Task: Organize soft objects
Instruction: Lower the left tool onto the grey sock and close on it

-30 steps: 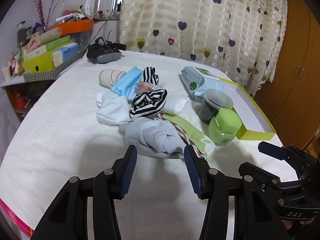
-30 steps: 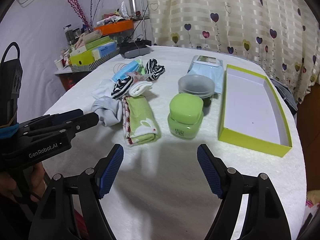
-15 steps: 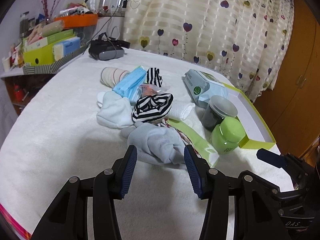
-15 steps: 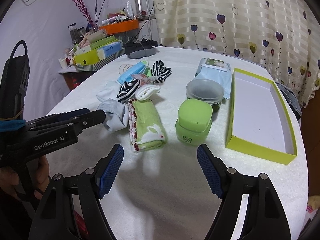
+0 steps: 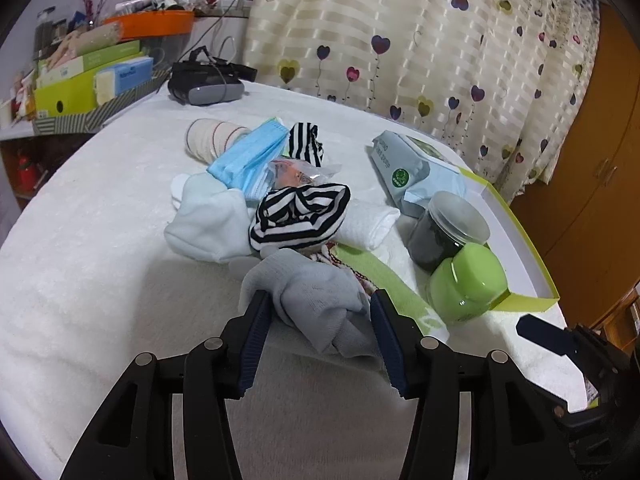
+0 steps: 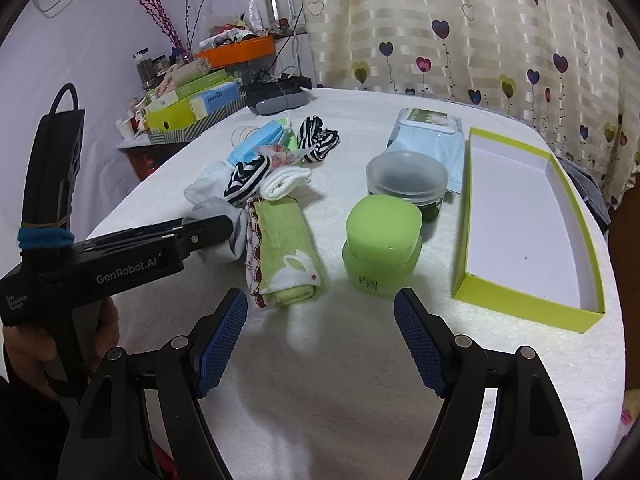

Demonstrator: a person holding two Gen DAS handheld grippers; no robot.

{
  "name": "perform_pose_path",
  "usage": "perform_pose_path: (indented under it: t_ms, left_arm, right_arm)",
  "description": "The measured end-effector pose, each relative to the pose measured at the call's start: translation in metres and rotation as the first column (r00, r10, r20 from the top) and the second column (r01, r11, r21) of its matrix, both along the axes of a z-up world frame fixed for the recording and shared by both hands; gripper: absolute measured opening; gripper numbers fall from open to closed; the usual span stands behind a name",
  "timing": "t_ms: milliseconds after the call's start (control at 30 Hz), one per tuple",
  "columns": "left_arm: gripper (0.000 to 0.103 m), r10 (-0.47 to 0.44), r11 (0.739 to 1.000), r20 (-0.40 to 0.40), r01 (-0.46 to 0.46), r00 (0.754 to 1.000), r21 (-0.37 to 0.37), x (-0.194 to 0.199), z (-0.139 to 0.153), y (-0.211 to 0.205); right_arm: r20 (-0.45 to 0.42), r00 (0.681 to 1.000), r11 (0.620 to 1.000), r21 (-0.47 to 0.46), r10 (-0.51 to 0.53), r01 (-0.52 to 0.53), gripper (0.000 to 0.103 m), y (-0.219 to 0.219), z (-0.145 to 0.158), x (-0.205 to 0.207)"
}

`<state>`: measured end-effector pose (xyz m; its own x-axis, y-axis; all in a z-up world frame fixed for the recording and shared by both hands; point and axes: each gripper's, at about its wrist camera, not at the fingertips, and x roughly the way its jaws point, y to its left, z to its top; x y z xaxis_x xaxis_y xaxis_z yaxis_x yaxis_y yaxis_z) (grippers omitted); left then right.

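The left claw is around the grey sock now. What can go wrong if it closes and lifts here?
1. The grey sock lies against the green towel, so the left claw, open on either side of the sock, may also pinch the towel's edge.
2. The green jar stands right beside the towel; a dragged towel might tip it.
3. The sock is bunched, so a fold may slip out.

Left wrist cam: low, close on crumpled grey sock [image 5: 320,300]. Right wrist cam: higher, further back. Shared: square-lidded green plastic jar [image 6: 382,244] [image 5: 468,280].
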<state>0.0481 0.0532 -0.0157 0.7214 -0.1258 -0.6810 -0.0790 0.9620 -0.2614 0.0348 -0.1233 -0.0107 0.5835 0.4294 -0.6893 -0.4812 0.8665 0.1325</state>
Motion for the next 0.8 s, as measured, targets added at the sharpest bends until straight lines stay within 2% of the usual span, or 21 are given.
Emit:
perform_pose_path:
  t_ms: [267, 300, 367, 467, 800]
  left_arm:
    - [0.050, 0.023, 1.000, 0.002, -0.024, 1.000, 0.010, 0.006, -0.003, -0.003]
    - [0.049, 0.023, 1.000, 0.004, -0.023, 1.000, 0.008, 0.005, -0.003, -0.002]
    - [0.037, 0.028, 1.000, 0.004, -0.028, 1.000, 0.006, 0.005, -0.004, 0.002]
    - [0.028, 0.037, 0.999, 0.010, -0.037, 0.999, 0.001, 0.001, -0.004, 0.007]
    - [0.023, 0.023, 1.000, 0.034, -0.023, 0.999, 0.007, -0.026, 0.002, 0.020]
  right_arm:
    - [-0.009, 1.000, 1.000, 0.000, 0.012, -0.012, 0.076, 0.002, -0.005, 0.000]
    - [-0.008, 1.000, 1.000, 0.003, 0.014, -0.014, 0.076, 0.002, -0.005, 0.000]
    - [-0.009, 1.000, 1.000, 0.005, 0.018, -0.017, 0.076, 0.003, -0.006, 0.000]
    - [-0.011, 1.000, 1.000, 0.002, 0.026, -0.026, 0.076, 0.005, -0.009, 0.000]
    - [-0.026, 0.998, 0.998, 0.002, 0.064, -0.064, 0.076, 0.022, -0.014, 0.001]
